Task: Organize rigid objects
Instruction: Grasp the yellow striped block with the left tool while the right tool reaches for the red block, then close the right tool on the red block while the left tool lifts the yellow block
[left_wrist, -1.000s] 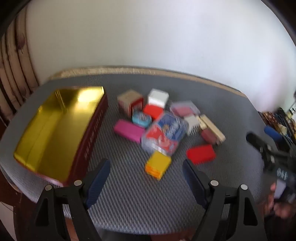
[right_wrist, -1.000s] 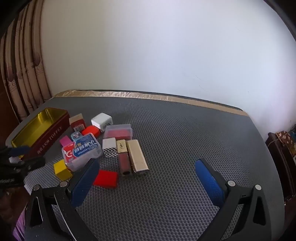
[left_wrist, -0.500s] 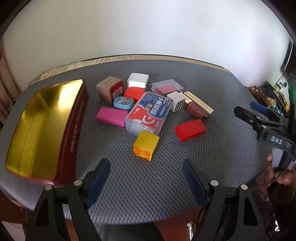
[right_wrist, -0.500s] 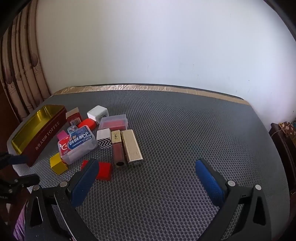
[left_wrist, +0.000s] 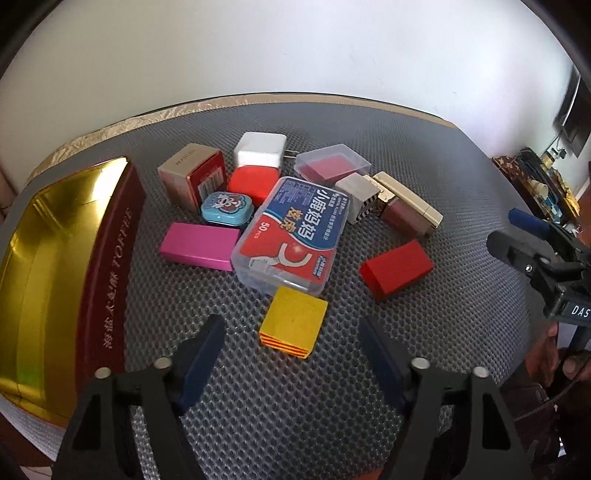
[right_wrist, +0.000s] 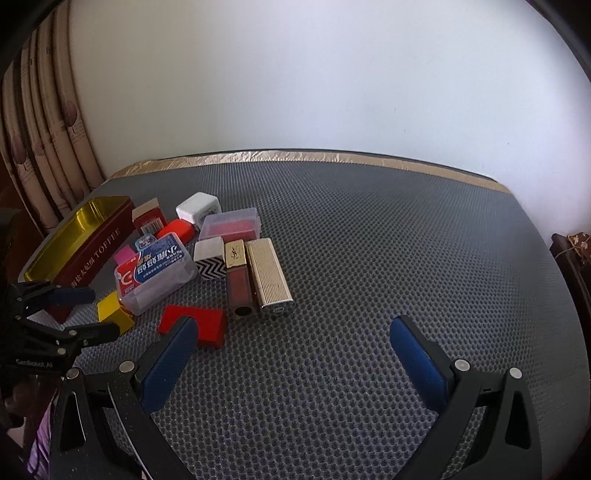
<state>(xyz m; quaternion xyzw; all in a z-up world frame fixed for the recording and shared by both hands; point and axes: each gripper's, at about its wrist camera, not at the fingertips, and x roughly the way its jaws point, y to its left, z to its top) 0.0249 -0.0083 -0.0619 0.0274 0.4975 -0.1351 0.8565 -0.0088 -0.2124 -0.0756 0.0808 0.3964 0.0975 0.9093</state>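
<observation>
So the pile of small rigid stuff sits bunched on the grey honeycomb mat of the tabletop (left_wrist: 295, 424); the yellow block (left_wrist: 293, 320) with striped edges is nearest the left tool (left_wrist: 291, 363), lying flat on the mat just ahead of its blue pads and touching nothing but the mat; that tool's jaws have just been closing a bit but they stand apart with nothing between them; right behind the block is the clear floss-pick box (left_wrist: 291, 234) with the blue and red label, a pink box (left_wrist: 199, 245) on its left, a red block (left_wrist: 397, 268) off to its right, and past those a teal tin (left_wrist: 226, 207), a white charger (left_wrist: 260, 149), a lidded clear case (left_wrist: 332, 162) with something red inside, a zigzag-patterned box (right_wrist: 209, 261) and two lipstick tubes (right_wrist: 255, 273) lying side by side; the open gold-lined toffee tin (left_wrist: 55, 266) sits at the left edge, empty from what I can see; the right tool (right_wrist: 293, 356) hangs wide open over bare mat, gripping nothing, with the red block just beside its left pad.
</observation>
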